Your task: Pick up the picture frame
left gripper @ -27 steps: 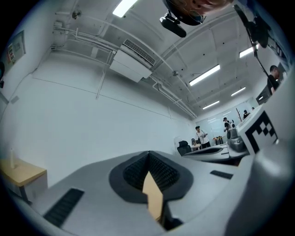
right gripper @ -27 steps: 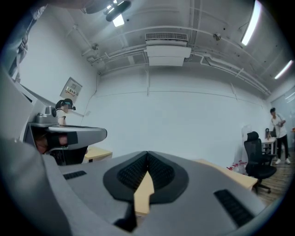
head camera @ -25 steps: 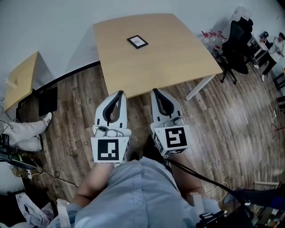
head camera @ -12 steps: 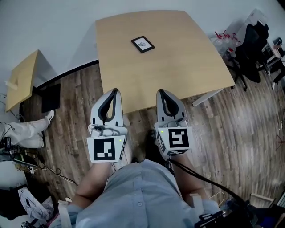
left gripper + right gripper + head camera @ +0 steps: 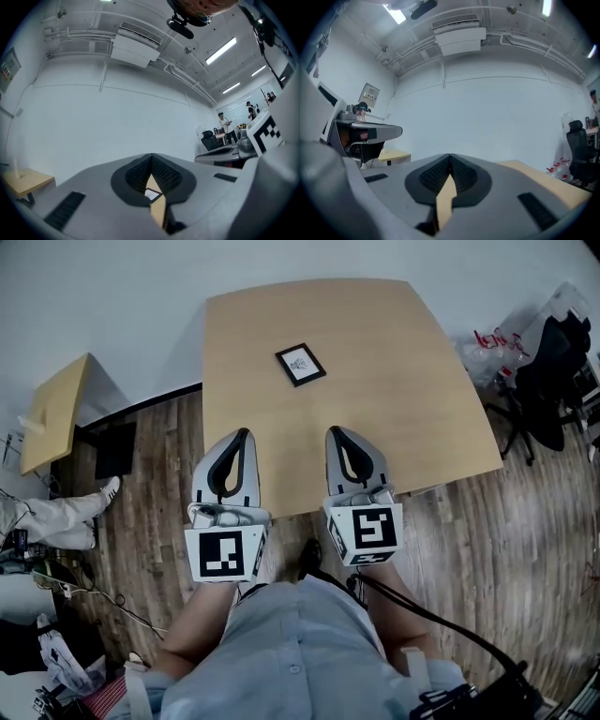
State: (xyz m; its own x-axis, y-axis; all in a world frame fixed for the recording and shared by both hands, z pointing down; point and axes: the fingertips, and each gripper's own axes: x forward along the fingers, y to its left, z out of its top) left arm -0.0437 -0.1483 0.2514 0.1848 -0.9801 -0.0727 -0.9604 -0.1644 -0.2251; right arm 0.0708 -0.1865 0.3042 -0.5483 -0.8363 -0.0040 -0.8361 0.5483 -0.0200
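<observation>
The left gripper [image 5: 244, 433] and right gripper [image 5: 336, 431] are hovering at the near edge of the wooden table [image 5: 422, 418], jaws pressed together, gripping nothing. The picture frame [image 5: 300, 364] is lying flat well beyond them — arriving with jaws unopened risks shoving it along instead of catching its edge.

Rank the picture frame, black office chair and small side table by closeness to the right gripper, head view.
1. picture frame, just ahead of the right gripper, on the table.
2. black office chair, off to the right.
3. small side table, far left.
</observation>
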